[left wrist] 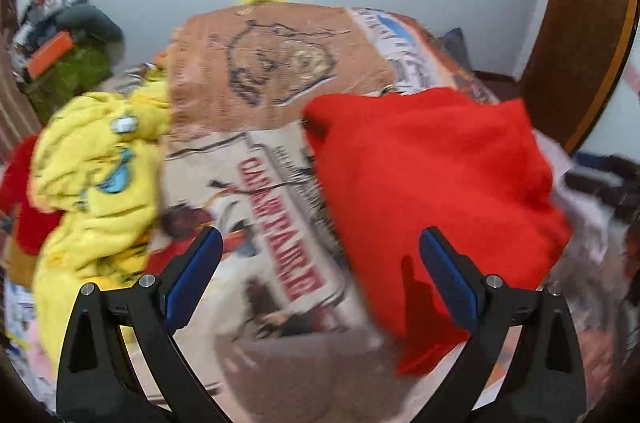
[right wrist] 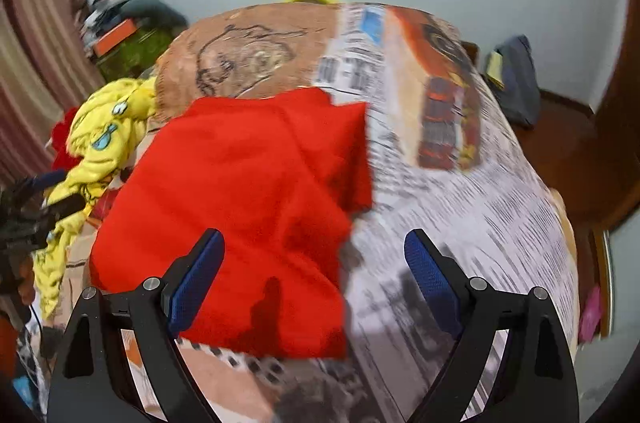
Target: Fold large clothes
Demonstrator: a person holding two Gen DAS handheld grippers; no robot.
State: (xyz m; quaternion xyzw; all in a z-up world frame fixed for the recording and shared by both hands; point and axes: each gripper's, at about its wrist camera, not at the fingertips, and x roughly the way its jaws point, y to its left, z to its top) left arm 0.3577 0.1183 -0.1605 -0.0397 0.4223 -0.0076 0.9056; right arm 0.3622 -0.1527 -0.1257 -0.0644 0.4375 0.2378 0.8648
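Observation:
A red garment [left wrist: 432, 191] lies folded in a rough rectangle on the printed bedspread [left wrist: 276, 207]; it also shows in the right wrist view [right wrist: 248, 207]. My left gripper [left wrist: 320, 243] is open and empty, above the bedspread just left of the red garment's near edge. My right gripper [right wrist: 314, 245] is open and empty, above the garment's near right corner. A crumpled yellow garment [left wrist: 96, 191] with cartoon print lies at the bed's left side, also seen in the right wrist view [right wrist: 96, 143].
The bed [right wrist: 460, 183] is covered by a newspaper-print blanket. Clutter and a green bag [left wrist: 68, 71] sit at the far left by the wall. A wooden door [left wrist: 580, 35] stands at the right. A dark bundle [right wrist: 516, 79] lies on the floor at the right.

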